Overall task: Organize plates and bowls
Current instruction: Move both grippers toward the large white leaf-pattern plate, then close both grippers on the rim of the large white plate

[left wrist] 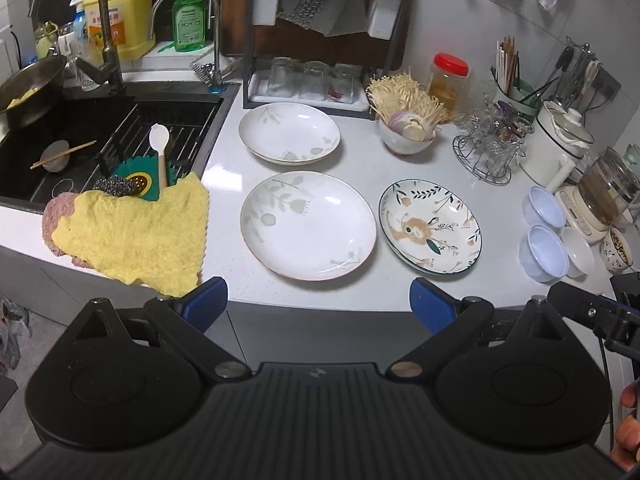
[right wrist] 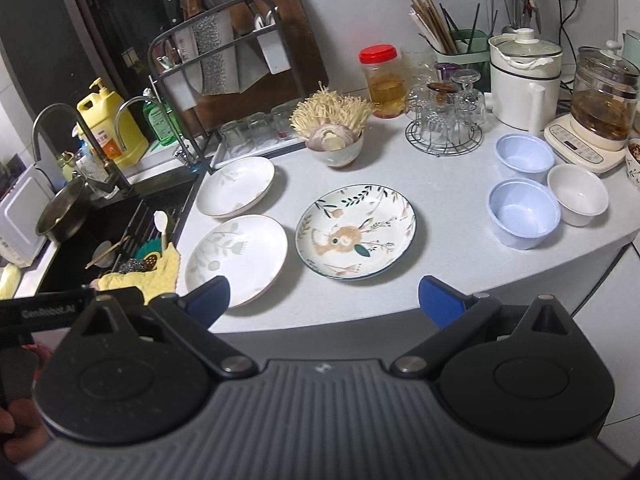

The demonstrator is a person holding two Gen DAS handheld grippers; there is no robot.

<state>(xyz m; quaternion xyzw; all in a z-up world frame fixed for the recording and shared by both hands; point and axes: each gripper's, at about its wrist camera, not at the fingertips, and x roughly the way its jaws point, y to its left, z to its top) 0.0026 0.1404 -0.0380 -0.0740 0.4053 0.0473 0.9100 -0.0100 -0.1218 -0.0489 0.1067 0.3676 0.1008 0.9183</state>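
Off the front edge of the pale grey worktop (left wrist: 224, 268), hovering side by side: left gripper (left wrist: 318, 300) and right gripper (right wrist: 324, 300), each with blue-padded fingers (left wrist: 206, 296) spread wide and holding nothing.

Toward the front edge, lying flat: large white round plate with faint green leaf print (left wrist: 308, 226), and just beside it on the right, apart from it, white plate with blue rim and orange flower pattern (left wrist: 430, 226).

Further back, near the black wire dish rack (left wrist: 320, 40), sitting alone: second white leaf-print plate (left wrist: 289, 134), possibly stacked on another, the rim being too blurred to tell.

Near the right edge, standing upright and close together: two pale blue plastic bowls (right wrist: 524, 152) (right wrist: 522, 212) and small white bowl (right wrist: 576, 194), this one touching or nearly touching the nearer blue bowl.

Along the left edge, draping over the black sink (left wrist: 80, 136) rim: yellow fuzzy cloth (left wrist: 136, 232).

Toward the back, sitting upright: white bowl heaped with enoki mushrooms and onion (left wrist: 406, 128).
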